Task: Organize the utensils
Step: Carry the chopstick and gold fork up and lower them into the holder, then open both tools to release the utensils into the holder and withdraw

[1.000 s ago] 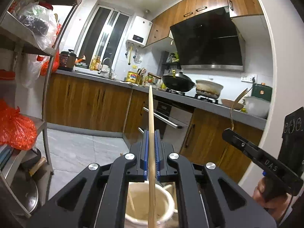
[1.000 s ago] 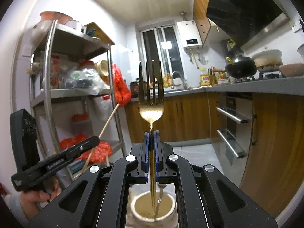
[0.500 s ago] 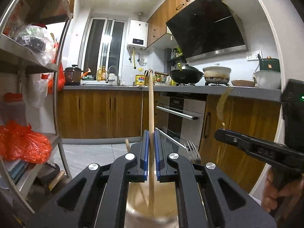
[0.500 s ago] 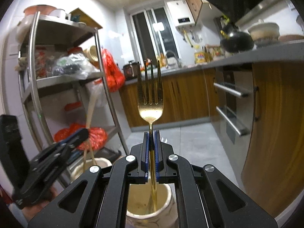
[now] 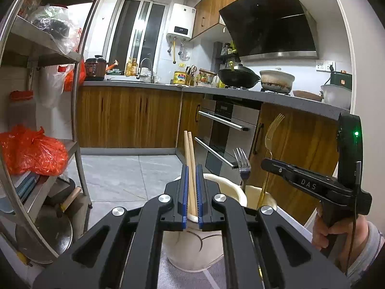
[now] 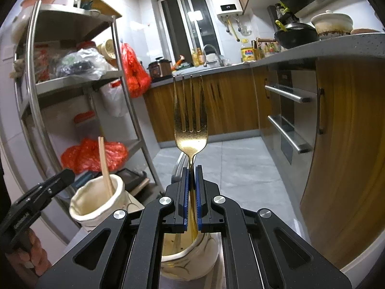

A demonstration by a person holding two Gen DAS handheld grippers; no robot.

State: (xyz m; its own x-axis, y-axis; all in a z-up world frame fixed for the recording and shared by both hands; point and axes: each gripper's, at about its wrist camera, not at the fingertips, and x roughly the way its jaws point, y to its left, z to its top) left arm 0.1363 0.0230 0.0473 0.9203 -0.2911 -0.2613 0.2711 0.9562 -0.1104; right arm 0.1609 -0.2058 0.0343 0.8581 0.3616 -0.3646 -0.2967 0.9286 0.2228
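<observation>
My left gripper (image 5: 191,195) has its jaws slightly apart around two wooden chopsticks (image 5: 189,159) that stand in a cream ceramic holder (image 5: 192,248) below it. A silver fork (image 5: 242,162) stands in a second cream holder (image 5: 263,198) to the right. My right gripper (image 6: 191,192) is shut on the handle of a gold fork (image 6: 190,130), tines up, its handle down inside that second holder (image 6: 190,257). The chopstick holder (image 6: 96,204) with a chopstick (image 6: 105,166) shows at the left in the right wrist view.
A steel shelf rack (image 5: 74,110) with red bags (image 5: 31,151) stands at the left. Wooden cabinets and an oven (image 5: 226,132) run along the right under a grey counter (image 5: 264,96) with pots. Grey tiled floor (image 6: 240,168) lies beyond.
The chopsticks have dropped lower into their holder and my left jaws have parted a little. The gold fork has sunk lower into the second holder, still gripped.
</observation>
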